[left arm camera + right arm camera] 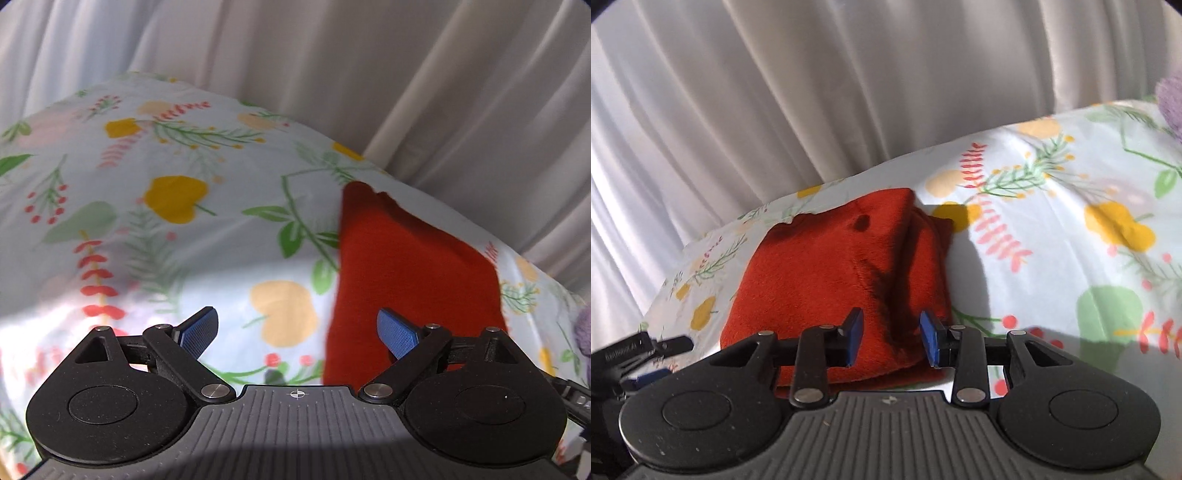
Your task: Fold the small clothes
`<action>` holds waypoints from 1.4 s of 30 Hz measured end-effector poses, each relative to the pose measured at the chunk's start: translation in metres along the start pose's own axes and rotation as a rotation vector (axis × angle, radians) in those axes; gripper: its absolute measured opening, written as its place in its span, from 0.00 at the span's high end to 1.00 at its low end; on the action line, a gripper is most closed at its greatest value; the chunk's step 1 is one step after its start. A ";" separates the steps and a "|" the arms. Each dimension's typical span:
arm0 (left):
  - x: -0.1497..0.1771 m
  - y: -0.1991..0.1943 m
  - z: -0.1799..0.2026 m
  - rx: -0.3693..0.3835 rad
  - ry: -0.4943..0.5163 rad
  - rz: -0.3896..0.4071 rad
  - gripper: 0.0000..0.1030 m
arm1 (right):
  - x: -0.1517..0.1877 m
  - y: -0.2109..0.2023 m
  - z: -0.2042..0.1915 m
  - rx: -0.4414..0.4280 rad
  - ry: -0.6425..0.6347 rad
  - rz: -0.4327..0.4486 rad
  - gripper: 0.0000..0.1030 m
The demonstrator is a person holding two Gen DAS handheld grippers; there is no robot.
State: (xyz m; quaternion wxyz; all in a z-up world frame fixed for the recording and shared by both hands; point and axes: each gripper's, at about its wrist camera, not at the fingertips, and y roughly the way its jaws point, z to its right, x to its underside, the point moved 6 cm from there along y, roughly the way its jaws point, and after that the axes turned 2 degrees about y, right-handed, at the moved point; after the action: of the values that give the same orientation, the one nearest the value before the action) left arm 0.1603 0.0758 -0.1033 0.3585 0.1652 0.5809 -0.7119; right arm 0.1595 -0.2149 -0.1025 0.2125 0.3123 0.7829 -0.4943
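A folded rust-red fleece garment (pixel 831 273) lies flat on the floral bedsheet (pixel 1052 236). In the right wrist view it fills the middle, just ahead of and under my right gripper (pixel 892 336). The blue pads (pixel 855 334) stand a little apart above its near edge and do not press on the cloth. In the left wrist view the red garment (pixel 406 266) lies to the right. My left gripper (pixel 297 332) hovers wide open over the sheet (pixel 166 229), its right pad (pixel 399 334) over the garment's left edge, nothing held.
White pleated curtains (pixel 775 110) hang close behind the bed's far edge. A purple fuzzy item (pixel 1171 99) lies on the sheet at the far right, also seen as a purple item (pixel 583 332). Part of the left gripper (pixel 631 354) shows at the lower left.
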 end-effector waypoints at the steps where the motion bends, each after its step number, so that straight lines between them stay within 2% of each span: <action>1: 0.001 0.006 0.008 0.012 0.014 -0.004 0.06 | -0.001 0.004 -0.007 -0.005 -0.031 -0.004 0.70; 3: 0.007 0.018 0.020 -0.010 0.047 -0.023 0.06 | 0.000 0.015 -0.022 -0.008 -0.092 -0.013 0.75; 5: 0.017 0.033 0.020 -0.043 0.081 -0.080 0.04 | 0.006 0.024 -0.027 0.059 -0.177 -0.031 0.77; 6: 0.022 0.038 0.018 -0.035 0.072 -0.098 0.03 | 0.010 0.030 -0.024 0.116 -0.221 -0.051 0.76; 7: 0.025 0.040 0.014 -0.025 0.050 -0.104 0.02 | 0.016 0.036 -0.021 0.133 -0.254 -0.079 0.75; 10: 0.026 0.044 0.007 -0.006 0.007 -0.127 0.01 | 0.021 0.036 -0.022 0.141 -0.361 -0.075 0.75; 13: 0.026 0.042 0.005 -0.004 -0.004 -0.139 0.01 | 0.022 0.038 -0.028 0.165 -0.407 -0.090 0.74; 21: 0.035 0.039 -0.002 0.006 -0.035 -0.169 0.01 | 0.025 0.024 -0.026 0.153 -0.376 -0.120 0.73; 26: 0.035 0.044 0.009 -0.029 0.052 -0.150 0.00 | 0.027 0.032 -0.025 0.185 -0.400 -0.131 0.70; 31: 0.037 0.046 0.011 -0.039 0.090 -0.137 0.00 | 0.029 0.033 -0.025 0.189 -0.420 -0.125 0.67; 35: 0.039 0.035 0.013 -0.055 0.118 -0.158 0.00 | 0.033 0.024 -0.027 0.209 -0.417 -0.135 0.67; 37: 0.040 0.024 0.013 -0.075 0.128 -0.157 0.00 | 0.038 0.014 -0.028 0.241 -0.417 -0.153 0.57; 38: 0.042 0.019 0.013 -0.090 0.138 -0.160 0.00 | 0.043 0.011 -0.026 0.254 -0.402 -0.196 0.47; 41: 0.050 0.003 0.013 -0.147 0.184 -0.162 0.00 | 0.066 -0.002 -0.017 0.208 -0.307 -0.287 0.44; 42: 0.053 -0.001 0.013 -0.170 0.204 -0.157 0.00 | 0.071 -0.007 -0.014 0.200 -0.279 -0.302 0.35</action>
State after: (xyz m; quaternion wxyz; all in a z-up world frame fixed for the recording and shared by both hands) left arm 0.1256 0.0471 -0.1333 0.2535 0.1599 0.6837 -0.6653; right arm 0.1031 -0.1844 -0.1377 0.2102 0.1396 0.7309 -0.6341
